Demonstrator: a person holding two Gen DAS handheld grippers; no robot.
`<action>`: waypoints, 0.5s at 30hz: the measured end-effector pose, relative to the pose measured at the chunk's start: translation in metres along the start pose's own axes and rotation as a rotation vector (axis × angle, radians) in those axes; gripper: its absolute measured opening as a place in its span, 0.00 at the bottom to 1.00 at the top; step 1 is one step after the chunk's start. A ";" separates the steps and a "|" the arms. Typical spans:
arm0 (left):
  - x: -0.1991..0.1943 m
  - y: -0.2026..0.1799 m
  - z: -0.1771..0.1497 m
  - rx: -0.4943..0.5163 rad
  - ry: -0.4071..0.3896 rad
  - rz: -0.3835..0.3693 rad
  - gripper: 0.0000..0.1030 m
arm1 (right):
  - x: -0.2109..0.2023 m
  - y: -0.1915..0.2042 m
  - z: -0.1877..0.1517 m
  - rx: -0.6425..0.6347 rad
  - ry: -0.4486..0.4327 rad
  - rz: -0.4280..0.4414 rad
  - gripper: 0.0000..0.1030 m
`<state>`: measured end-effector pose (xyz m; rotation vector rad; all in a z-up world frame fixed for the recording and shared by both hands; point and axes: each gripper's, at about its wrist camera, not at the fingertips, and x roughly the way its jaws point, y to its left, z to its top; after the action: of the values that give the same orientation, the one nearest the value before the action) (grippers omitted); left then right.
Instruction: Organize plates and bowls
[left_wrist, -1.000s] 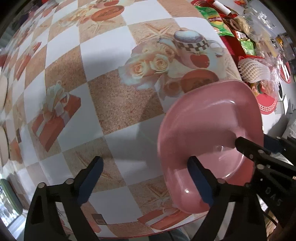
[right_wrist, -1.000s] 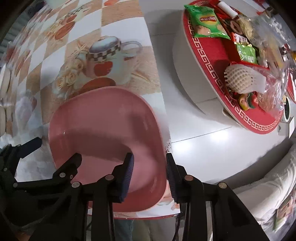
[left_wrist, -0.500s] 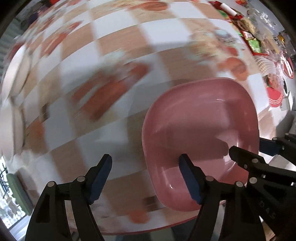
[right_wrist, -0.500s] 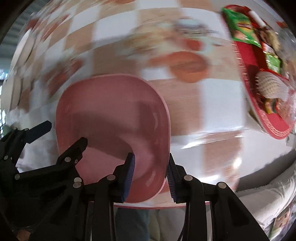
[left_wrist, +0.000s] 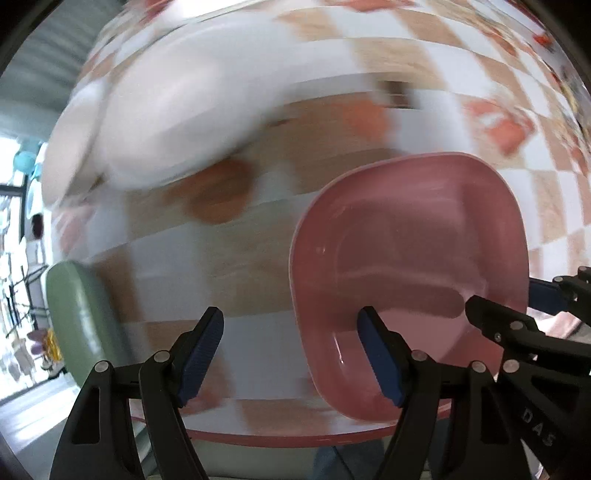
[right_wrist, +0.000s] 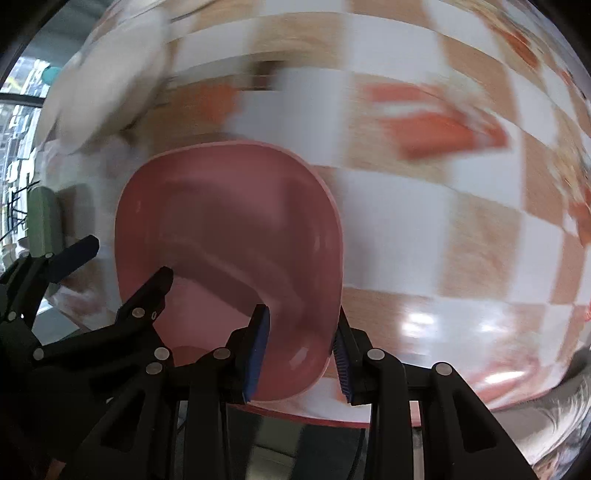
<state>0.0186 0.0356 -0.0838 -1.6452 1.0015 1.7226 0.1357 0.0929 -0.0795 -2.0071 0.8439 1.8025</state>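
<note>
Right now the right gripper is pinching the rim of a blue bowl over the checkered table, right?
Not quite: the bowl is pink, not blue, as the right wrist view shows. The right gripper does pinch its rim over the checkered table.

A home dining area is indicated by a table (left_wrist: 332, 236) covered in a printed checked oilcloth.

One pink bowl (left_wrist: 424, 236). Two pale plates (left_wrist: 173, 122), blurred, overlapping at far left; exact count uncertain. One green chair seat (left_wrist: 81, 321). One round table with chequered cloth (left_wrist: 369, 70). Two grippers: left gripper (left_wrist: 291, 354), right gripper (right_wrist: 299, 354).
</note>
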 end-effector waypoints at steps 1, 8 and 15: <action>0.002 0.008 -0.001 -0.007 0.000 0.001 0.76 | 0.002 0.010 0.002 0.001 -0.001 0.004 0.35; 0.008 0.047 -0.007 -0.041 -0.017 -0.036 0.77 | 0.005 0.038 0.001 0.024 -0.015 -0.026 0.35; 0.010 0.069 -0.014 -0.099 -0.031 -0.109 0.84 | -0.003 0.030 0.010 0.042 -0.032 -0.058 0.36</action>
<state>-0.0303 -0.0168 -0.0834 -1.6967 0.8087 1.7438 0.1095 0.0765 -0.0740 -1.9508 0.7990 1.7657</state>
